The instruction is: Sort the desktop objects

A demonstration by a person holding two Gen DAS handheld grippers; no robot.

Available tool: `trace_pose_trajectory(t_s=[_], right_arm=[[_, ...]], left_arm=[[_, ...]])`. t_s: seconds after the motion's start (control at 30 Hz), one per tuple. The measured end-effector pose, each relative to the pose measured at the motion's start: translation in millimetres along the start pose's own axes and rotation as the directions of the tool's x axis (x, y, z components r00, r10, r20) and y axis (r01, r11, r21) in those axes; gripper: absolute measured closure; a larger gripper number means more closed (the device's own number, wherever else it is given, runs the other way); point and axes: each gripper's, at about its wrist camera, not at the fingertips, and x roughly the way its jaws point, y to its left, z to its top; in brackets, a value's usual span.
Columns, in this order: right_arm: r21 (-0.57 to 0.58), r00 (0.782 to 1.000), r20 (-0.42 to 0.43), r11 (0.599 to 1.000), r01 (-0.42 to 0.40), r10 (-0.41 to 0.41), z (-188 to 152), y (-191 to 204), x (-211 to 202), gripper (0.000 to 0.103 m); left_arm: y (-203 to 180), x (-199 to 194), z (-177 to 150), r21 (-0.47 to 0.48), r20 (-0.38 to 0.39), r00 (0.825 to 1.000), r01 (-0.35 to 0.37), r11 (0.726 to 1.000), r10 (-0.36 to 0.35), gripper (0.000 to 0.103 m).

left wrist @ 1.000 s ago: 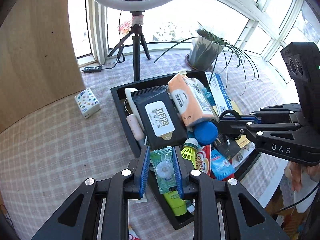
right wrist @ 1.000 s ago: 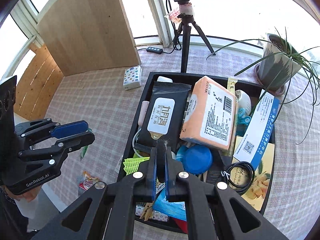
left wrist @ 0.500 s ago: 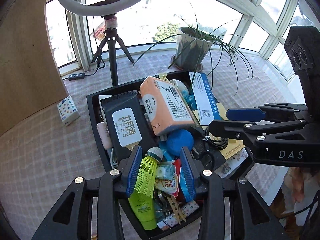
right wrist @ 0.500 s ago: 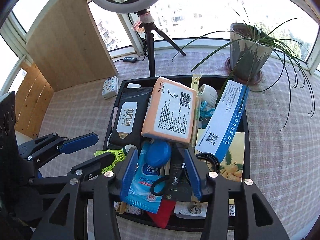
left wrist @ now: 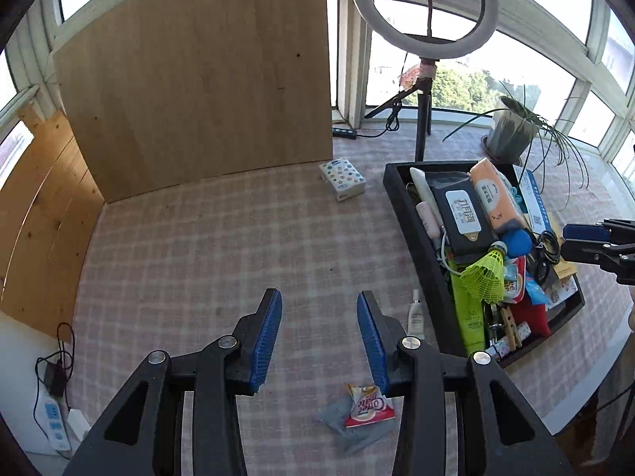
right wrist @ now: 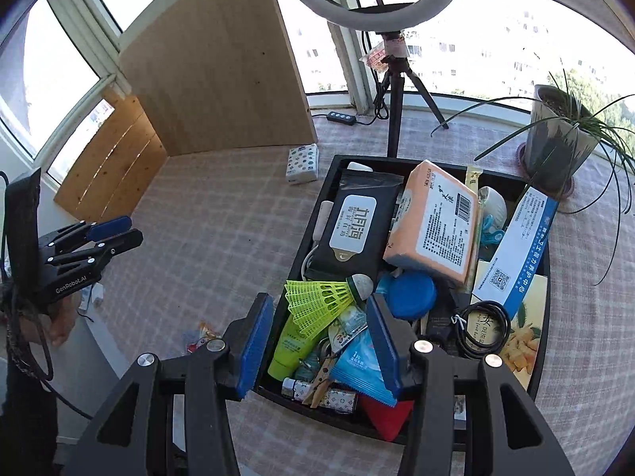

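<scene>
Our left gripper (left wrist: 319, 341) has swung off the tray (left wrist: 420, 246) to bare cloth, jaws apart and empty; the floss pack it carried is out of sight. Beside the tray lie a sachet (left wrist: 367, 404) and vial (left wrist: 415, 313), sorted out. Our right gripper (right wrist: 317, 341), open and empty, hovers over the tray's shuttlecock (right wrist: 321, 301).

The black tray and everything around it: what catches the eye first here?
The black tray on the checked tablecloth is heaped with clutter; a neon yellow shuttlecock lies on top at its near end, behind it an orange tissue pack. A ring light stands at the window behind, beside a potted plant.
</scene>
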Motion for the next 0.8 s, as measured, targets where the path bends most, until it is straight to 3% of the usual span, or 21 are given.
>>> trace_pose_trajectory(t_s=[0.27,0.43,0.63,0.8], right_arm=[[-0.15,0.998,-0.041,0.987,-0.053,0.047,-13,84,31,0.058],[-0.221,0.999,-0.036,0.975,-0.035,0.028,-26,130,40,0.058],[-0.248,0.999,-0.047,0.968,-0.036,0.025,-47,170,45,0.056],[-0.206,0.998,-0.057,0.978,-0.042,0.03,-64,183,49,0.055]], left_arm=[[43,-35,-75,-0.09,0.015,0.996,-0.083,0.992,0.084,0.06],[60,-53,-105,-0.128,0.027,0.996,-0.077,0.989,0.081,0.06],[76,-69,-131,-0.14,0.034,0.996,-0.074,0.987,0.079,0.057],[85,-73,-147,-0.129,0.027,0.997,-0.07,0.989,0.074,0.056]])
